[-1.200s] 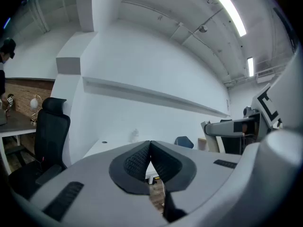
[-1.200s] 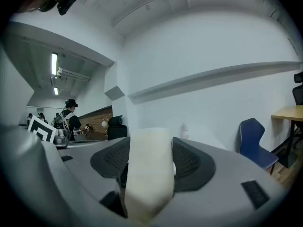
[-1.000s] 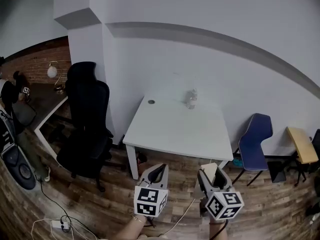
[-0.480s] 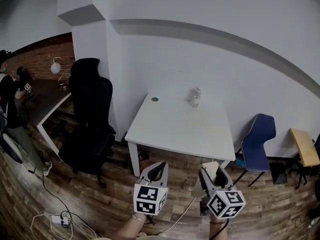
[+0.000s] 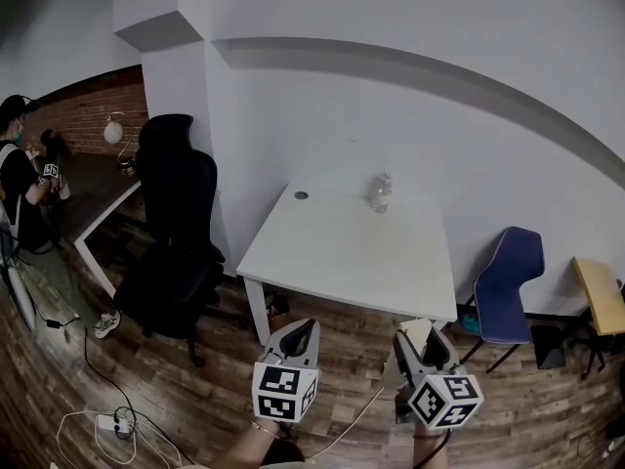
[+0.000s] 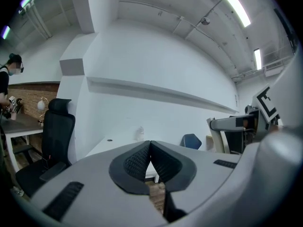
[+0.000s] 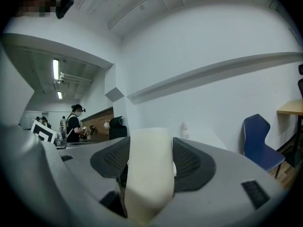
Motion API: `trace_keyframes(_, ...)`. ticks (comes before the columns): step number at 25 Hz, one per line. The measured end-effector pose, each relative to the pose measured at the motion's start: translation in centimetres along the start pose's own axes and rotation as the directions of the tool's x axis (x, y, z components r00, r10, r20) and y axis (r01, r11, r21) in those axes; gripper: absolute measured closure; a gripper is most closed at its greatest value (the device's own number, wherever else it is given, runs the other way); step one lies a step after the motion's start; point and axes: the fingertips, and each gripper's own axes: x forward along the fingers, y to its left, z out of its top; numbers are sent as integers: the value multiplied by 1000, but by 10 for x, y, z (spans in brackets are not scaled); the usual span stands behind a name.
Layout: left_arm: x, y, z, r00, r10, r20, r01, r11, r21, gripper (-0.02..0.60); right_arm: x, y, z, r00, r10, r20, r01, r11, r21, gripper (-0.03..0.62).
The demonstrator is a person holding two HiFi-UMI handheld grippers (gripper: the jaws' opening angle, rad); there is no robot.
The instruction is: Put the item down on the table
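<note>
Standing back from the bench [image 5: 342, 262], both claws held low over the wood floor, well short of its near edge.

Right claw [image 7: 149, 161]: pinching a pale cream block [image 7: 147, 174] between its ribbed pads. The block stands upright and sticks out past the tips. What the block is made of, I cannot tell.

Left claw [image 6: 150, 159]: pressed together, nothing in it.

Bench top mostly bare. A small bottle [image 5: 379, 192] stands near the far edge and a small dark round spot [image 5: 301, 195] sits at the far left corner. A black office chair [image 5: 176, 233] is left of the bench, a blue chair [image 5: 508, 281] right of it.

Judgement: the carry-in is under way and the put-down has not begun. To do it well:
- close the gap first, no reaching from here
- aim for the open near-middle, away from the bottle
- bring the block down level until its underside rests on the top, and only then spread the right claw
- draw back along the line of the jaws so the pads do not tip the block
- keep the left claw off to its own side
</note>
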Motion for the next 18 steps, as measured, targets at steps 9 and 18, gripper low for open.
trace_keyframes(9,22,-7,-2,1000,9,-12,-9,1000,13,565,11,-29,-2,1000,-8,1,8,999,31,296)
trace_keyframes(18,57,2,1,1000,4,-13,-4,1000,8,565,40,-43,2,1000,-16,-1,16,999,32,296)
